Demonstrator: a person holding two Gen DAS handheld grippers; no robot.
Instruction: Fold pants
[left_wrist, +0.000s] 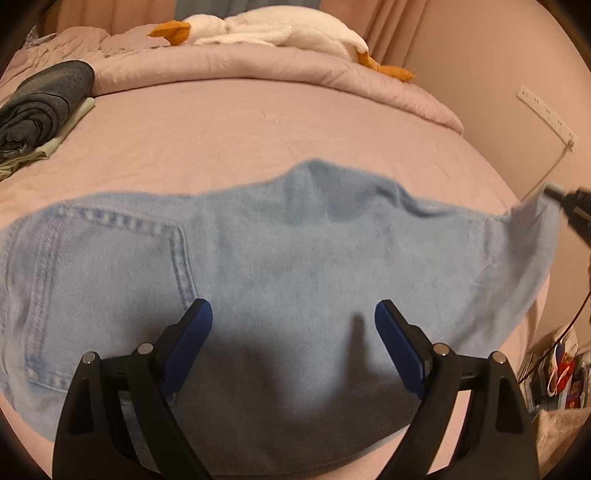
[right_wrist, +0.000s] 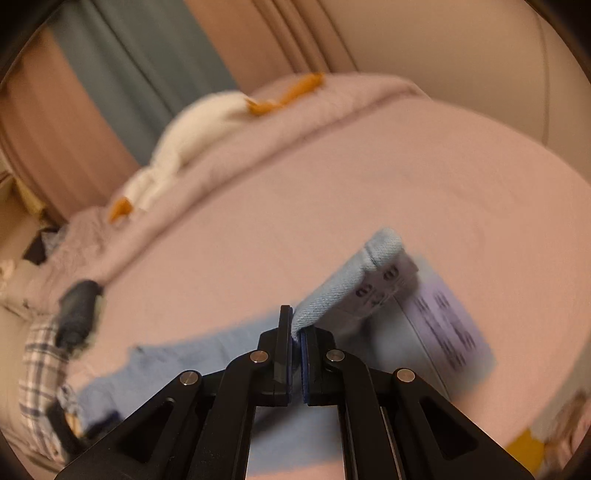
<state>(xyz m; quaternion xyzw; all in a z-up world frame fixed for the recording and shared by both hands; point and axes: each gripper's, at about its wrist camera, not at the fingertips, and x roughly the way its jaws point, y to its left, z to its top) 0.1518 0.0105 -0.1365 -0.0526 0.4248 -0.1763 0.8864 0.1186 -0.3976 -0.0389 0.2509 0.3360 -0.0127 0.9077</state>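
L claw hangs w/ both blue-padded fingers spread wide, nothing between them; the light blue denim pants lie directly under and ahead of it on the pink bed, back pocket stitching off to its left side, fabric running out past both fingers. Far to its right the pants' edge lifts off the bed up to the R claw, seen only as a dark tip at the frame edge in the L wrist view; grip not readable there. R wrist view settles it: R claw has its jaws pressed together on a fold of the denim, the pinched corner sticking up just ahead and right of the tips, w/ the waistband's inside label and a pale printed care tag hanging to its right, both blurred, text unreadable. Rest of the pants trails back and to the left below that claw. Only the L view shows, clearly, a folded dark grey garment stack far ahead-left and a white power strip on the wall to the right. Only the R view shows a plaid cloth at its lower left. Both views catch the white plush goose w/ orange beak and feet on the rolled pink duvet far ahead.
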